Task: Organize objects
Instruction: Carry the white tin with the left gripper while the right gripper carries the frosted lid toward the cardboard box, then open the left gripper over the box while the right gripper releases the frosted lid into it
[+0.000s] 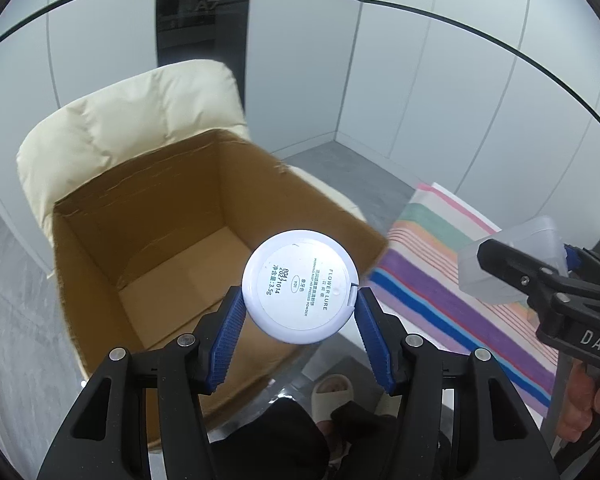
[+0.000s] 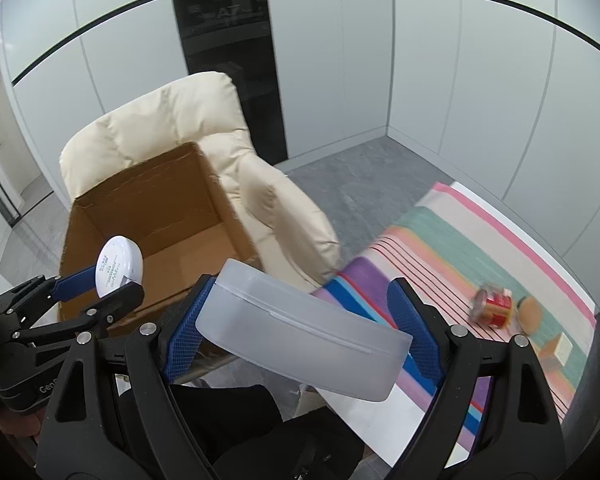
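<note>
My left gripper is shut on a round white powder compact, label side toward the camera, held above the near rim of an open cardboard box. The right wrist view shows that compact edge-on over the box. My right gripper is shut on a translucent plastic case, clamped across its width and tilted down to the right. The case with the right gripper also appears at the right edge of the left wrist view, beside the box.
The box sits on a cream padded armchair. A striped cloth covers a table at the right, carrying a red can, a round wooden piece and a small block. A person's slippered foot is below.
</note>
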A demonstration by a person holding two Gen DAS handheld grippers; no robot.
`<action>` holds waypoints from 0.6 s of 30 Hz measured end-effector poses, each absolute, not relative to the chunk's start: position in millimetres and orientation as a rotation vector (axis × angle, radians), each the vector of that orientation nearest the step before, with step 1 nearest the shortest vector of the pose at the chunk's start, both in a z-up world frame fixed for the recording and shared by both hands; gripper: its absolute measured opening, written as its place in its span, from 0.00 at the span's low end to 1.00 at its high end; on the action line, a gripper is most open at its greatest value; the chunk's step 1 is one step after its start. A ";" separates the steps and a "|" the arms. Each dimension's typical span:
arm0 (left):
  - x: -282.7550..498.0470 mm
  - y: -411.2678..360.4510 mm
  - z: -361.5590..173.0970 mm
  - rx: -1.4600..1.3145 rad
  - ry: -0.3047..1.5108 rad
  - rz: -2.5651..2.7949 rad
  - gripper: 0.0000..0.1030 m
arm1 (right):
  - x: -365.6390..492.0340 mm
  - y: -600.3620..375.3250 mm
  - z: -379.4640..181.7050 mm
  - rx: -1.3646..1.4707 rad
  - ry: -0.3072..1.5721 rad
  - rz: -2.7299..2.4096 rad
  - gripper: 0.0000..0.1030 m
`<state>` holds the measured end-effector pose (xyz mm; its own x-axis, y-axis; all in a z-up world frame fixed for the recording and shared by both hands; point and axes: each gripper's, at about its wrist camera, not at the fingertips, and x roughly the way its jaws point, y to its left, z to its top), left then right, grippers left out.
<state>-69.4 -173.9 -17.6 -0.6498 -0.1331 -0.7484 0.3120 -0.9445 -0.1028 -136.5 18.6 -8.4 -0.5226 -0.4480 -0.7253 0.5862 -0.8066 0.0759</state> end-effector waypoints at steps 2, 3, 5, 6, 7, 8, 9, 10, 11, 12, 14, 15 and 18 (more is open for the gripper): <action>-66.2 -183.0 -19.7 1.163 0.337 -2.596 0.56 | -134.3 8.2 -7.7 1.018 0.243 -2.292 0.86; -64.0 -186.6 -20.8 1.163 0.341 -2.585 0.56 | -133.7 3.2 -7.6 1.014 0.246 -2.284 0.86; -58.1 -194.0 -22.4 1.149 0.347 -2.563 0.56 | -132.1 -5.1 -7.0 1.007 0.255 -2.270 0.86; -55.9 -197.7 -23.4 1.143 0.344 -2.552 0.56 | -131.0 -10.8 -7.0 1.003 0.262 -2.260 0.86; -54.2 -200.9 -24.6 1.143 0.346 -2.540 0.56 | -129.6 -16.7 -6.9 0.999 0.268 -2.252 0.86; -52.1 -205.3 -26.0 1.148 0.354 -2.535 0.56 | -128.6 -20.7 -6.2 0.996 0.270 -2.247 0.86; -50.0 -208.8 -26.8 1.145 0.362 -2.529 0.56 | -127.0 -26.7 -5.4 0.990 0.271 -2.240 0.86; -46.0 -212.0 -27.0 1.138 0.363 -2.522 0.56 | -125.8 -32.1 -4.7 0.984 0.274 -2.232 0.86; -43.0 -214.8 -27.6 1.137 0.359 -2.516 0.57 | -124.2 -38.1 -4.7 0.979 0.277 -2.224 0.86; -40.3 -217.6 -28.3 1.144 0.356 -2.509 0.57 | -122.7 -44.8 -4.8 0.976 0.282 -2.214 0.86; -33.2 -221.3 -26.8 1.122 0.347 -2.500 0.66 | -119.9 -57.8 -5.3 0.972 0.286 -2.195 0.86; -27.4 -223.4 -24.2 1.095 0.338 -2.500 0.74 | -118.9 -61.5 -5.5 0.970 0.287 -2.188 0.86; -11.3 -230.1 -17.4 1.030 0.317 -2.490 1.00 | -114.2 -79.8 -6.1 0.959 0.302 -2.162 0.86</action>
<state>-11.3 -230.1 -17.4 -0.6346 -0.2960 -0.7139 0.4656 -0.8837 -0.0475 -114.2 -79.8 -6.1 -0.4475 -0.5350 -0.7166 0.7107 -0.6991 0.0781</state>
